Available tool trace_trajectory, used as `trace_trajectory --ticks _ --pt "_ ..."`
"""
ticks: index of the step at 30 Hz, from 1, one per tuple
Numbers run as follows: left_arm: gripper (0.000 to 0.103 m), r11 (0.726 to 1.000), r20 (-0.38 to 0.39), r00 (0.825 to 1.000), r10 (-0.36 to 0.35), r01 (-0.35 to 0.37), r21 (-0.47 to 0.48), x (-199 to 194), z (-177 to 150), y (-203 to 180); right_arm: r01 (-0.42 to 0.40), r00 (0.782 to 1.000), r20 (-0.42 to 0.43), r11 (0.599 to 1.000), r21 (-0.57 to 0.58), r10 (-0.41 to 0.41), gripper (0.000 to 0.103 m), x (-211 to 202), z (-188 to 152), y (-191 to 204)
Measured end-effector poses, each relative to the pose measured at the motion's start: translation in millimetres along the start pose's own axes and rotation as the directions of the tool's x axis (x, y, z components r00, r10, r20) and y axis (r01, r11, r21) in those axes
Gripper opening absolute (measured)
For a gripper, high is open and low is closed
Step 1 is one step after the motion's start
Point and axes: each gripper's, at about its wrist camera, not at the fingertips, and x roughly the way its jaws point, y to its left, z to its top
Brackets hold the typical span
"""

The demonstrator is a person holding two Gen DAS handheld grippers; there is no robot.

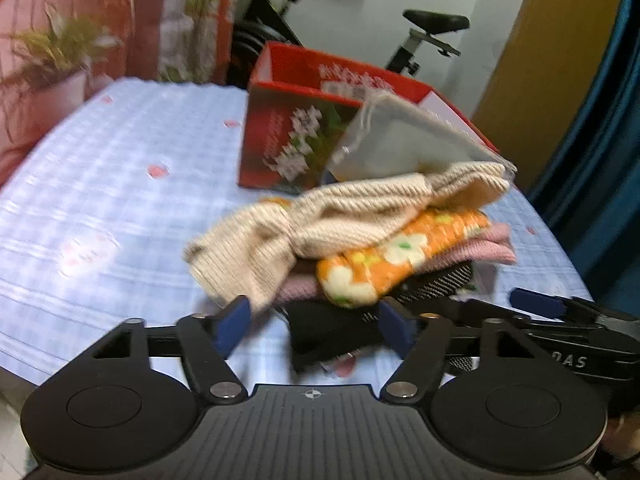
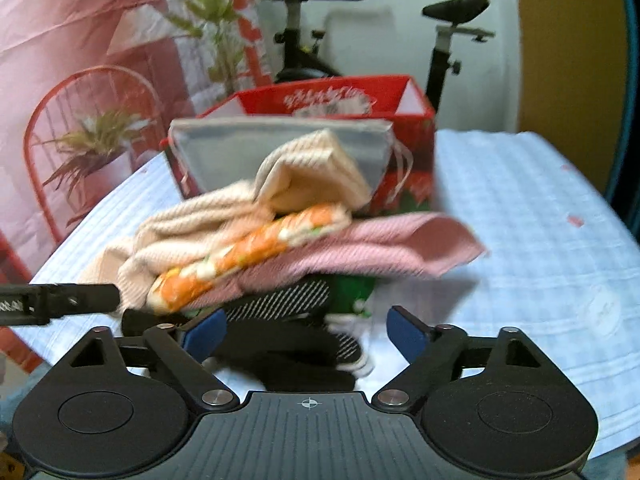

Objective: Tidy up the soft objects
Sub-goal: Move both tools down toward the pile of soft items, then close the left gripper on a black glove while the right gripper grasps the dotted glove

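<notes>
A pile of soft things lies on the table: a cream knit piece [image 1: 320, 220] [image 2: 192, 232] on top, an orange flowered cloth [image 1: 400, 256] [image 2: 248, 248], a pink knit cloth [image 1: 492, 244] [image 2: 360, 248], and black striped fabric [image 1: 436, 284] [image 2: 280, 300] at the bottom. A grey drawstring pouch [image 1: 404, 136] [image 2: 248, 140] leans on a red open box [image 1: 296, 132] [image 2: 400, 100] behind the pile. My left gripper [image 1: 316, 326] is open just in front of the pile. My right gripper [image 2: 308, 332] is open, its jaws either side of the black fabric.
The table has a light blue checked cloth [image 1: 120, 168] [image 2: 520, 208]. A red wire chair [image 2: 92, 128] and potted plants [image 1: 60, 52] stand at the left, an exercise bike [image 2: 452, 16] behind the box. The right gripper's finger [image 1: 536, 302] shows in the left wrist view.
</notes>
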Motion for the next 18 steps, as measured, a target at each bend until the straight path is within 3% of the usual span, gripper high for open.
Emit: trace_trajectory --ticks 4,9,11,14,18 --pt "0.063 0.999 -0.02 1.0 -0.024 0.024 -0.035 12 -5 8 -0.023 1.0 -0.003 0.999 -0.025 0.023 0.079 1 -3 3" --pt "0.06 0.999 -0.053 0.998 -0.046 0.045 -0.017 23 -13 3 -0.032 0.999 -0.019 0.996 -0.081 0.031 0.059 9 -8 6" --pt "0.054 0.999 -0.059 0.997 -0.046 0.047 0.014 27 -15 -1 -0.044 0.999 -0.024 0.995 -0.091 0.042 0.057 14 -11 6" --pt "0.053 0.999 -0.062 0.998 -0.009 0.012 0.052 29 -18 -4 -0.051 0.999 -0.022 0.993 -0.11 0.049 0.057 17 -14 8" --pt "0.05 0.999 -0.065 0.998 -0.016 0.019 0.038 36 -18 0 -0.049 0.999 0.005 0.991 -0.122 0.05 0.06 21 -16 8"
